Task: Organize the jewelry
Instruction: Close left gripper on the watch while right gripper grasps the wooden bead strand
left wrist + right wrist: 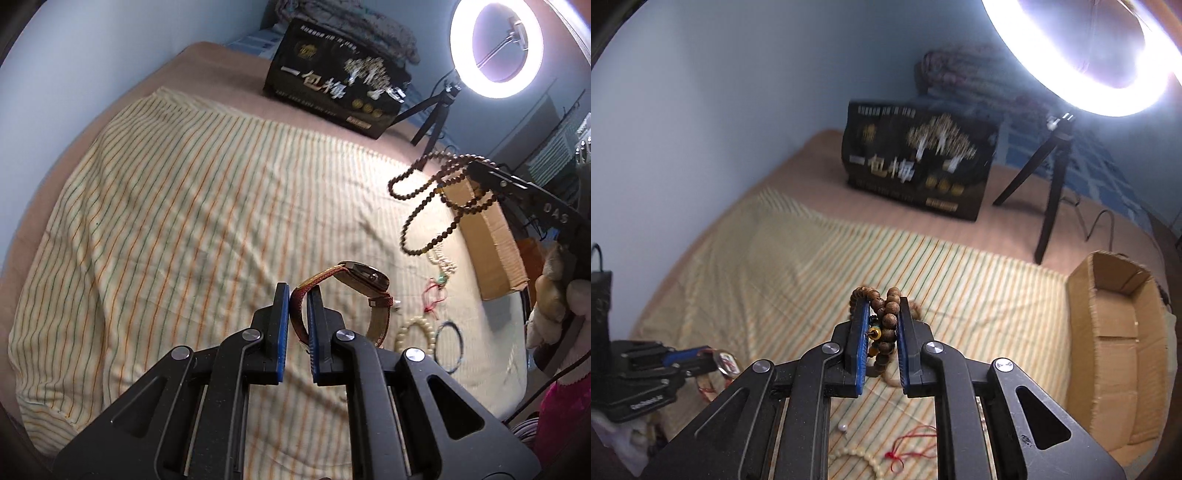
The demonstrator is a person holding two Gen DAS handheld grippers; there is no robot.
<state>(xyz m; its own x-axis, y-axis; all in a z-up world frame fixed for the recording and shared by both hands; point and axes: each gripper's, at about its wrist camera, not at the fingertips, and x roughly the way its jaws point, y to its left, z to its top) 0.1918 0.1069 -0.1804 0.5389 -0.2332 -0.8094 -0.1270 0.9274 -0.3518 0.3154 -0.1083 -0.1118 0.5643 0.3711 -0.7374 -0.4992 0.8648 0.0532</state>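
Now | left tongs (299, 295) raised above bed, pinching watch (364, 275) strap | right tongs (882, 310) raised, pinching wooden beads (888, 317)

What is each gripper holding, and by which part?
The left gripper pinches the wristwatch by its red strap. The right gripper clamps the brown bead strand across several bunched loops.

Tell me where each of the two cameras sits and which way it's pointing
Left wrist: rides the left gripper, looks across the striped cloth; its jaws hold a watch; right gripper shows.
Right wrist: rides the right gripper, jaws on wooden beads, faces the cardboard box.
Shared: black box, ring light.
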